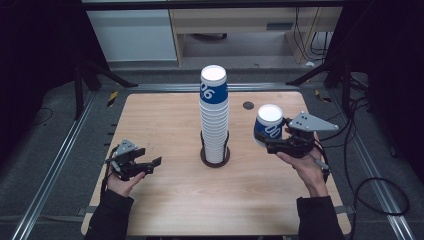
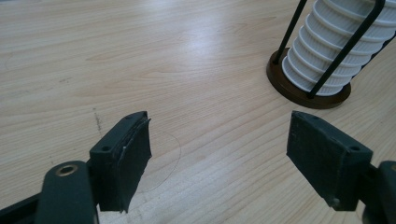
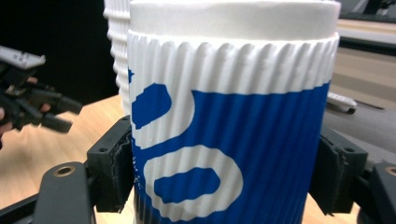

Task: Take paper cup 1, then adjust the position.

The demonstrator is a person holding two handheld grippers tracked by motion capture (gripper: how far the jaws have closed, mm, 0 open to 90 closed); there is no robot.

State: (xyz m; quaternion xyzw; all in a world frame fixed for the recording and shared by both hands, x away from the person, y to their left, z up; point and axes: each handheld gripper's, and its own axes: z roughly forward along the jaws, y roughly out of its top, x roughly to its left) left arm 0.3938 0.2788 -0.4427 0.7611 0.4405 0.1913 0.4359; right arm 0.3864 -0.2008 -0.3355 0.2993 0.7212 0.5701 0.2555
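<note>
A tall stack of ribbed white cups [image 1: 214,120], the top one blue-banded, stands upside down in a dark wire holder [image 1: 215,159] at the table's middle. My right gripper [image 1: 267,141] is shut on a single blue-and-white cup [image 1: 268,124], held bottom-up above the table to the right of the stack. In the right gripper view this cup [image 3: 233,140] sits between both pads [image 3: 114,172], with the stack [image 3: 116,56] just behind it. My left gripper [image 1: 152,166] hovers open and empty over the wood at the left; its view shows the holder's base [image 2: 308,91] ahead to the right.
The wooden table [image 1: 165,125] has a small dark round hole [image 1: 248,105] near its far right. Metal rails run along both sides of the table. Cables lie on the floor at the right [image 1: 370,185].
</note>
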